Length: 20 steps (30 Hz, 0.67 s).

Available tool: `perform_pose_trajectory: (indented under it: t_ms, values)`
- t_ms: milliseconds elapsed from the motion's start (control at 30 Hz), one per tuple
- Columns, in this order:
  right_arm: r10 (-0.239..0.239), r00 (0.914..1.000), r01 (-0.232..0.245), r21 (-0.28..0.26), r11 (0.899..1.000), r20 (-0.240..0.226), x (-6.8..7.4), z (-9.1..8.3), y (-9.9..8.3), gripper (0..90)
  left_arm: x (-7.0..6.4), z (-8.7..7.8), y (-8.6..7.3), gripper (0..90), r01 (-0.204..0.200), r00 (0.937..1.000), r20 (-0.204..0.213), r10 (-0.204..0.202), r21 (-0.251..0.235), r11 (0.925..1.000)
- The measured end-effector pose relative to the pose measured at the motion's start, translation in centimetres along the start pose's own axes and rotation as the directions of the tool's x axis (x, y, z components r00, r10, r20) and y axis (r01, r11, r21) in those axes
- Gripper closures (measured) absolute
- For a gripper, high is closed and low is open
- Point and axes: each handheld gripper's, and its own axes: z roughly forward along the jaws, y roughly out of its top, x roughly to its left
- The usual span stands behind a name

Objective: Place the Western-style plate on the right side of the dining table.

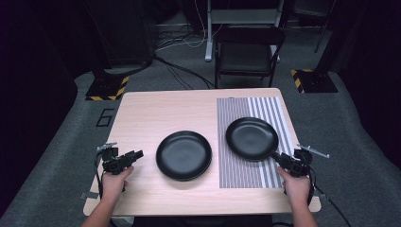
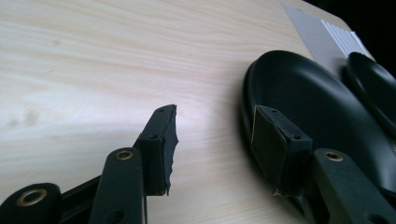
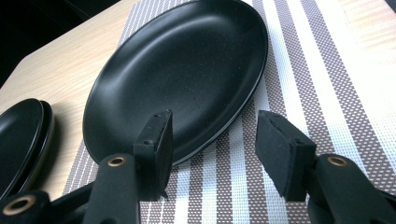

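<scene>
I hold my left gripper (image 2: pixel 212 149) with jaws wide apart, empty, low over the wooden table (image 1: pixel 156 109) just beside the black plate (image 1: pixel 184 155). My right gripper (image 3: pixel 212 149) is also spread wide and holds nothing, at the near rim of the black pan (image 1: pixel 251 138), which sits on the striped mat (image 1: pixel 272 106).

A black pan (image 1: pixel 251 138) lay upright on the striped mat (image 1: pixel 272 106); a black plate (image 1: pixel 184 155) sat just left of the mat.
</scene>
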Motion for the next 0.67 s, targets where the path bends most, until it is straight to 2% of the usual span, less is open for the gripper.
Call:
perform_pose_trajectory:
  t_ms: [100,167,233,367,433,567,667]
  values:
    - [0.006,1.0,-0.006,0.006,1.0,-0.002,-0.3,0.2,-0.3,46.0,1.0,-0.6,-0.3,50.0,0.015,0.9995,-0.027,-0.015,-0.01,0.9998]
    - [0.017,0.9999,-0.017,0.011,1.0,0.0,-0.3,0.3,-0.4,46.1,1.7,-0.8,-0.6,50.1,0.006,0.9991,-0.043,-0.007,-0.011,0.9999]
    - [0.001,1.0,-0.001,0.014,1.0,0.007,-0.3,0.6,-0.6,46.2,2.4,-0.8,-0.8,50.7,-0.002,0.9986,-0.053,0.001,-0.007,1.0]
    - [-0.024,0.9995,0.023,0.019,1.0,0.023,0.0,0.8,-0.8,46.2,3.6,-0.2,-0.8,50.5,-0.036,0.9965,-0.074,0.04,0.051,0.998]
    - [-0.037,0.999,0.037,0.019,0.999,0.023,0.1,0.9,-0.9,46.1,4.1,0.0,-0.7,50.3,-0.008,0.9974,-0.071,0.013,0.073,0.9973]
    - [-0.059,0.9974,0.059,0.021,0.998,0.04,0.1,0.9,-1.0,46.1,4.5,0.2,-0.6,49.1,0.005,0.9958,-0.091,0.003,0.082,0.9967]
    - [-0.06,0.9971,0.059,0.027,0.998,0.047,-0.2,0.9,-1.1,46.0,4.5,0.3,-0.5,48.2,-0.008,0.9959,-0.089,0.016,0.08,0.9967]
